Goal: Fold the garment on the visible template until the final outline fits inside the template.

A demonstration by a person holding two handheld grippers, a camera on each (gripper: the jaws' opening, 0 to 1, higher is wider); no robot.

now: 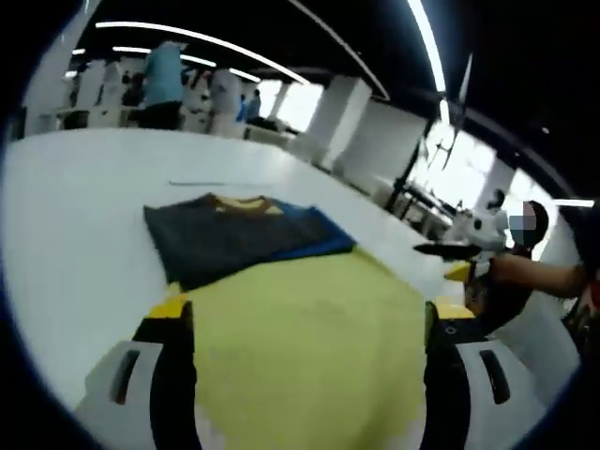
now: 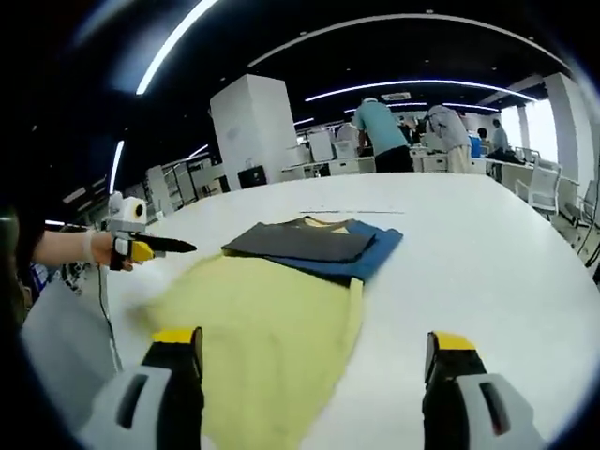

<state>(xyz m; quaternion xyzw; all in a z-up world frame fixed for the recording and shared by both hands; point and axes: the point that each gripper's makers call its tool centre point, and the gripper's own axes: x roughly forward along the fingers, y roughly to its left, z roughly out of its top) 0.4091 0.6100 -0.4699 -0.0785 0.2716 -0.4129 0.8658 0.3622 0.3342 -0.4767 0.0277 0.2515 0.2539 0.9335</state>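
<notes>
White bench (image 2: 487, 253) w/ a yellow garment (image 2: 262, 328) spread flat near its front edge. A folded dark grey and blue stack (image 2: 314, 246) lies at the garment's far end. Left gripper (image 1: 309, 328) & right gripper (image 2: 314, 354): jaws wide apart, holding nothing, raised above the yellow cloth. People stand beyond the bench's far edge.

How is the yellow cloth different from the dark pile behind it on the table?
The yellow garment lies spread out flat, nearest the grippers; the dark folded stack sits compact, farther back. The yellow garment is one plain colour and covers more table; the dark folded stack shows charcoal over blue, with a yellow trim at its far edge. Both rest on the white table, touching where the yellow edge meets the stack.
</notes>
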